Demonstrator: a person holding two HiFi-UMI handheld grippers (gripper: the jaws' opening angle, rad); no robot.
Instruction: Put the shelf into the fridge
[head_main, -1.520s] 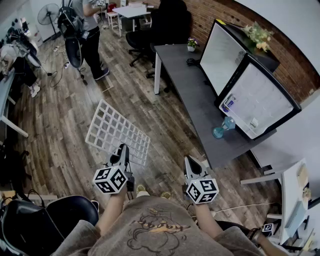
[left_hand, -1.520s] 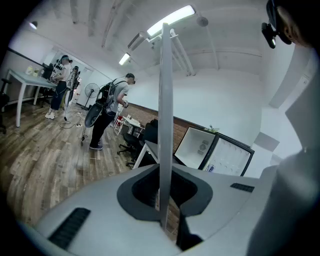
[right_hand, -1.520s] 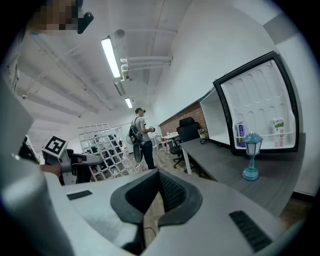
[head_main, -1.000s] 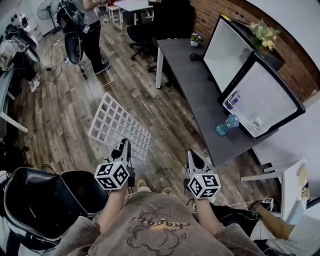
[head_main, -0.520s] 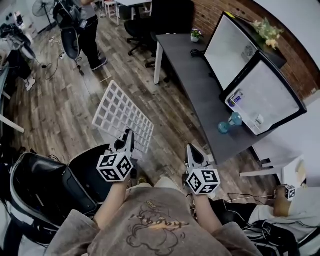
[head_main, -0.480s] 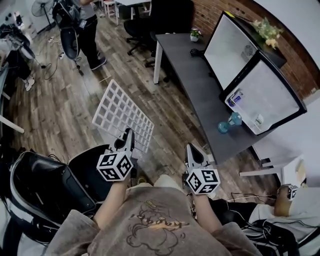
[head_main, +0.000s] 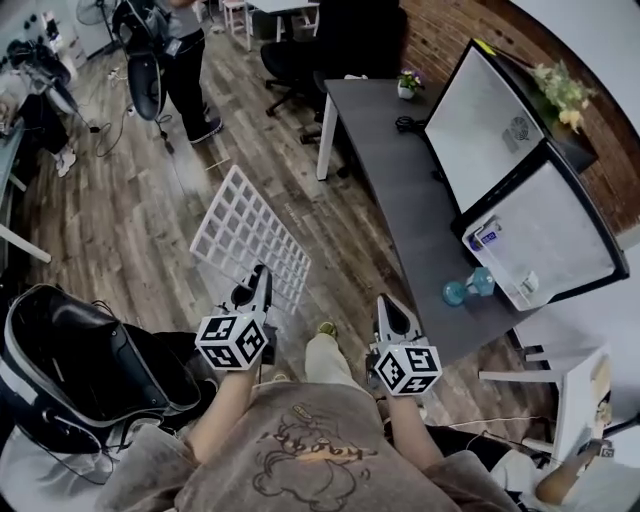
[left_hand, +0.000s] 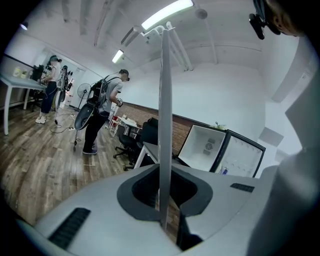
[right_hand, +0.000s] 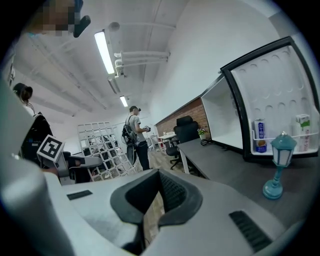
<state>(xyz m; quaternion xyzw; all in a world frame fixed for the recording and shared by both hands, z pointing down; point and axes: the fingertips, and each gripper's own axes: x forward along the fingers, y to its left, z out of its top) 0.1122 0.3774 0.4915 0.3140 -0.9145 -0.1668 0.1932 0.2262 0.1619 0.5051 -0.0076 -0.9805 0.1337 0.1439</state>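
Step in hand, as judged: carry phase. The shelf is picked up but not yet at the fridge.

Nearest to you, both forearms are tucked close to your torso, held level and roughly parallel, with the grippers pointing forward and their marker cubes facing up. The left gripper (head_main: 258, 281) has its jaws clamped on the near edge of the shelf (head_main: 246, 236). In the left gripper view that edge runs straight up between the jaws, a thin white strip. The right gripper (head_main: 388, 307) holds nothing, its jaws drawn together with only a sliver of floor showing through.

The shelf, a white grid panel, sticks out ahead of your left side, tilted, clear of the wooden floor (head_main: 120, 220) and held by that one edge only.

Further off to your right is the dark desk (head_main: 395, 170). The fridge (head_main: 490, 115) stands on it, door swung open, white interior exposed. A small teal lamp-shaped ornament (head_main: 462, 290) sits on the desk just before the door.

Next move, as judged: turn right, bring the panel flat, and steady its free side with your right gripper before lining it up with the compartment. Watch the ornament.
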